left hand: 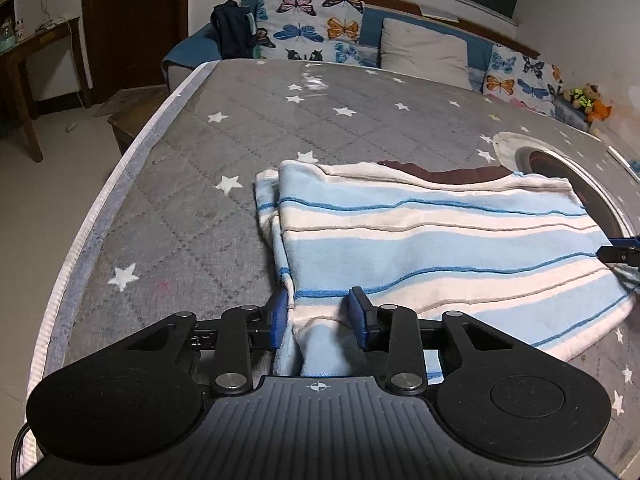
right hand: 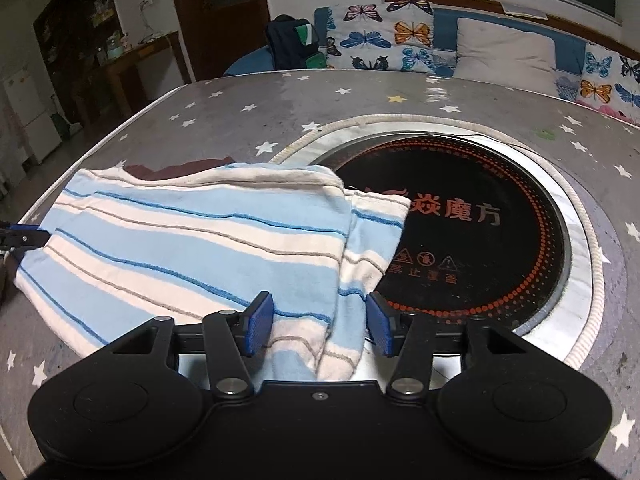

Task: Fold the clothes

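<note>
A light blue and white striped garment (left hand: 420,236) lies partly folded on a grey star-patterned table cover (left hand: 192,184). A dark maroon cloth (left hand: 440,174) shows under its far edge. My left gripper (left hand: 320,320) is open, its blue pads (left hand: 280,316) on either side of the garment's near left corner. In the right wrist view the same garment (right hand: 192,240) spreads to the left, its right end hanging over the black cooktop (right hand: 472,232). My right gripper (right hand: 318,324) is open around the garment's near right corner. Each gripper's tip shows at the edge of the other view.
A round black induction cooktop with a steel rim (right hand: 576,240) is set into the table at the right. A sofa with butterfly cushions (left hand: 320,28) and a dark bag (left hand: 232,32) stands behind the table. The table's left edge (left hand: 104,200) drops to a tiled floor.
</note>
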The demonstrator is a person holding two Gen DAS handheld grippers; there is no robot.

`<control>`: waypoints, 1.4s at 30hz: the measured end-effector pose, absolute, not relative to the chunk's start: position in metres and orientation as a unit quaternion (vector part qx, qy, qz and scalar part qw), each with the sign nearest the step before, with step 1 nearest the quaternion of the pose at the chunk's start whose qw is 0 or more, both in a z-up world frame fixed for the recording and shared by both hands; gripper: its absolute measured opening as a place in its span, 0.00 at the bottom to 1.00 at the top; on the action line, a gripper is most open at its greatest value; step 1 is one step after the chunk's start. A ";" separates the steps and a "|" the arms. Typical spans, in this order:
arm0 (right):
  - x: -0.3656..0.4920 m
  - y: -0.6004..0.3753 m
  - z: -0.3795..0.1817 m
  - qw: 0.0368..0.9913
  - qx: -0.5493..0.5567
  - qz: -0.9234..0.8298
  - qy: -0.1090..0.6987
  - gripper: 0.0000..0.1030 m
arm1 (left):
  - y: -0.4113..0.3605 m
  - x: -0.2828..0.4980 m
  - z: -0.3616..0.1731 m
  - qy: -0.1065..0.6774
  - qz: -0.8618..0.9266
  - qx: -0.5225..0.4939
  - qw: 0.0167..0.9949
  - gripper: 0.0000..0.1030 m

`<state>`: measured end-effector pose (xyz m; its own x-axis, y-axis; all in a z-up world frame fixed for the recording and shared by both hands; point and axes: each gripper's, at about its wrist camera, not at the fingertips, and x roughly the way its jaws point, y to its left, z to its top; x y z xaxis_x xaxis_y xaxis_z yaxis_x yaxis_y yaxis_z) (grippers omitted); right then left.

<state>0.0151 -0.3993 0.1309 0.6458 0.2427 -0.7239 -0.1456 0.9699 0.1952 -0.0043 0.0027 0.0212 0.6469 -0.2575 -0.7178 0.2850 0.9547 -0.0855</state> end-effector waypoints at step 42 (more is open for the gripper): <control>0.129 -0.351 0.204 0.937 -0.078 0.102 0.324 0.16 | -0.032 0.097 0.098 0.295 -0.063 0.077 0.950 0.11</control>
<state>0.1292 -0.3508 0.2036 0.7696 0.1403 -0.6230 -0.2419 0.9669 -0.0810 0.0965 -0.0318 0.0983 0.8182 -0.0736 -0.5701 0.1642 0.9804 0.1092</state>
